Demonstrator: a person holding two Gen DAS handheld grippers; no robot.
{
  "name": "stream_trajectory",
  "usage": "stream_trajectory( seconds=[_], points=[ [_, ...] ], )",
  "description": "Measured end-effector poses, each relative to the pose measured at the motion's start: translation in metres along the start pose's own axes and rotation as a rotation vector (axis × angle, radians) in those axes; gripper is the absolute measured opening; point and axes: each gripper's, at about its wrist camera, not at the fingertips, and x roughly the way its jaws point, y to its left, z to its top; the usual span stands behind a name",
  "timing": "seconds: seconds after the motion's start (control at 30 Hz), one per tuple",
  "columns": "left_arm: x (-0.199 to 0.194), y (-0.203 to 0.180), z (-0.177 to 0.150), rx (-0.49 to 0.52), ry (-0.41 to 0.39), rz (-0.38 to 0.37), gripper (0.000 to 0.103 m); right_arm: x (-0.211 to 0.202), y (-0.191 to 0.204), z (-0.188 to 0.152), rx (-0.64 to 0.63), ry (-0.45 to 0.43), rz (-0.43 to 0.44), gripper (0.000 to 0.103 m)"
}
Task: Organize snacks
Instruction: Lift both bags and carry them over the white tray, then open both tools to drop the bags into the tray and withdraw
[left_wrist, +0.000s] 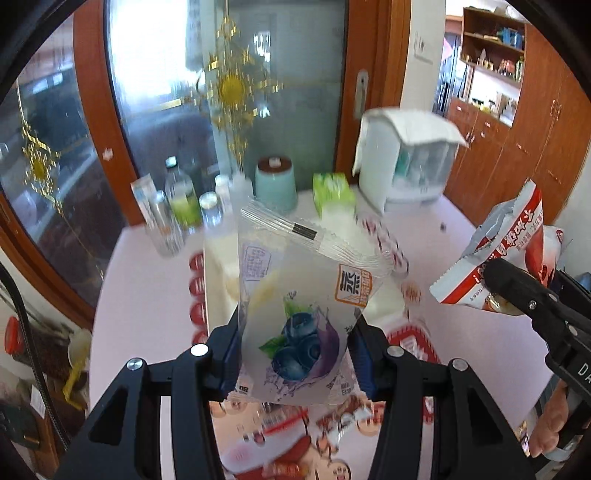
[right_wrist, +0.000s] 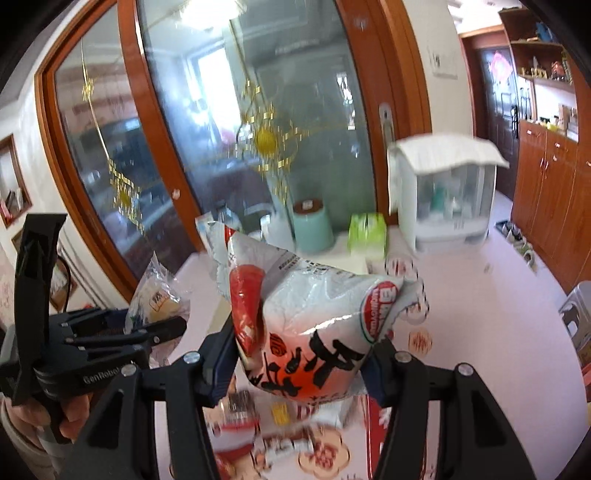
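Jaws clamped on a snack in each hand — both packets held clear above the table.

Our left gripper (left_wrist: 295, 354) pinches the lower half of the clear blueberry packet (left_wrist: 299, 295), which stands upright between the pads; our right gripper (right_wrist: 303, 363) grips the puffy red-and-white bag (right_wrist: 314, 317) across its belly, its top leaning away to the left. Below lies the pink table (left_wrist: 147, 288) with a red-patterned box (left_wrist: 413, 339), and at the back a mint cup (left_wrist: 276, 181), a green carton (left_wrist: 332, 192) and some bottles (left_wrist: 177, 206). We judge this the carrying step. To do it well we should keep the squeeze even — the film is slick and the bag soft — hold the two packets apart, and set each down flat before we let go.
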Motion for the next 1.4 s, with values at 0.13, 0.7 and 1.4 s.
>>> stream_trajectory(
  seconds=[0.13,0.7,1.4],
  points=[
    [0.0,0.003,0.032,-0.007,-0.053,0.01,0.049,0.007,0.006,0.032,-0.006,-0.041,-0.02,0.058],
    [0.138,0.03,0.05,-0.076,0.092,0.041,0.049,0.137,-0.012,0.036,0.027,0.124,-0.133,0.058],
    [0.272,0.065,0.003,-0.072,0.287,0.143,0.079,0.281,-0.007,-0.021,-0.035,0.416,-0.098,0.064]
  ],
)
